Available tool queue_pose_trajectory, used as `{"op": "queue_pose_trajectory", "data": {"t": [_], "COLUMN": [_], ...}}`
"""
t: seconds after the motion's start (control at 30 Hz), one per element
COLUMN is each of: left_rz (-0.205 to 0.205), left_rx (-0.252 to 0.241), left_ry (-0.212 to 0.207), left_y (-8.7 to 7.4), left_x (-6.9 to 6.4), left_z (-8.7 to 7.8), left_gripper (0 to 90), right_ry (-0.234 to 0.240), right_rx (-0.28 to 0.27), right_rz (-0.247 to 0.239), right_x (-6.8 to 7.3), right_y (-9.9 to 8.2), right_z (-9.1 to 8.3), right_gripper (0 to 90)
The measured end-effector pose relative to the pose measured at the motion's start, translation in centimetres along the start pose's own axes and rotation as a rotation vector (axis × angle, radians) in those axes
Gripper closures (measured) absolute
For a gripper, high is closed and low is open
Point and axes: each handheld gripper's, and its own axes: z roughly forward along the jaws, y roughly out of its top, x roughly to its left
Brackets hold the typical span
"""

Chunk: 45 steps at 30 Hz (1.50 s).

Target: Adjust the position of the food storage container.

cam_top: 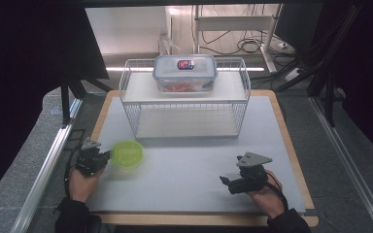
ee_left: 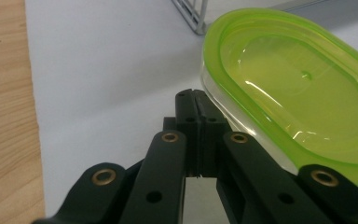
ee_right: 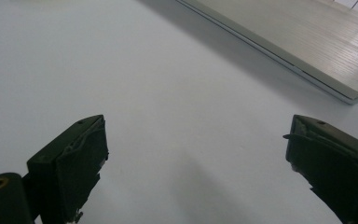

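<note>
A shallow clear container with a lime-green lid (cam_top: 127, 154) (ee_left: 298, 88) lies on the white mat (cam_top: 189, 170) at the left. My left gripper (cam_top: 108, 156) (ee_left: 196, 100) is shut, its two jaws pressed flat together with nothing between them. Its tips rest right against the container's left rim. My right gripper (cam_top: 227, 184) (ee_right: 196, 140) hovers low over the mat at the right front, jaws wide open and empty. A person's hands hold both grippers from the near edge.
A white wire rack (cam_top: 126, 82) with two shelves stands at the back of the mat. A clear box with a blue-rimmed lid (cam_top: 185, 73) sits on its top shelf. The rack's lower shelf (ee_right: 307, 42) lies ahead of the right gripper. A wooden table border (ee_left: 9, 116) frames the mat.
</note>
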Motion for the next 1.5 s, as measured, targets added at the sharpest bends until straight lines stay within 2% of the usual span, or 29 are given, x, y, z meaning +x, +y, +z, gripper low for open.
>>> {"op": "queue_pose_trajectory", "data": {"t": [0.13, 0.4, 0.6, 0.7, 0.9, 1.23, 1.5], "left_rz": [-0.012, -0.036, -0.035, -0.035, -0.011, 0.057, 0.086], "left_rx": [0.021, 0.054, 0.062, 0.058, 0.061, 0.075, 0.079], "left_ry": [-0.012, -0.099, -0.134, -0.16, -0.178, -0.213, -0.246], "left_y": [-0.6, -1.4, -1.3, -1.0, -0.5, 0.6, 1.2], "left_x": [0.5, 0.8, 0.4, -0.1, -1.2, -3.8, -5.6], "left_z": [0.2, 1.0, 1.5, 1.9, 2.5, 3.8, 4.5], "left_gripper": [89.9, 89.9, 89.9, 89.9, 89.9, 89.8, 89.8], "right_ry": [0.0, -0.001, 0.001, 0.001, 0.005, 0.014, 0.019], "right_rx": [0.002, 0.004, 0.009, 0.012, 0.015, 0.031, 0.04], "right_rz": [0.0, -0.002, -0.002, -0.003, -0.002, -0.003, -0.001], "right_x": [0.0, 0.1, 0.1, 0.1, 0.1, 0.1, 0.2], "right_y": [0.0, 0.0, 0.0, 0.0, -0.1, -0.2, -0.3], "right_z": [0.0, 0.1, 0.1, 0.2, 0.3, 0.6, 0.7], "right_gripper": [5.1, 5.3, 5.5, 5.5, 5.5, 5.5, 5.5]}}
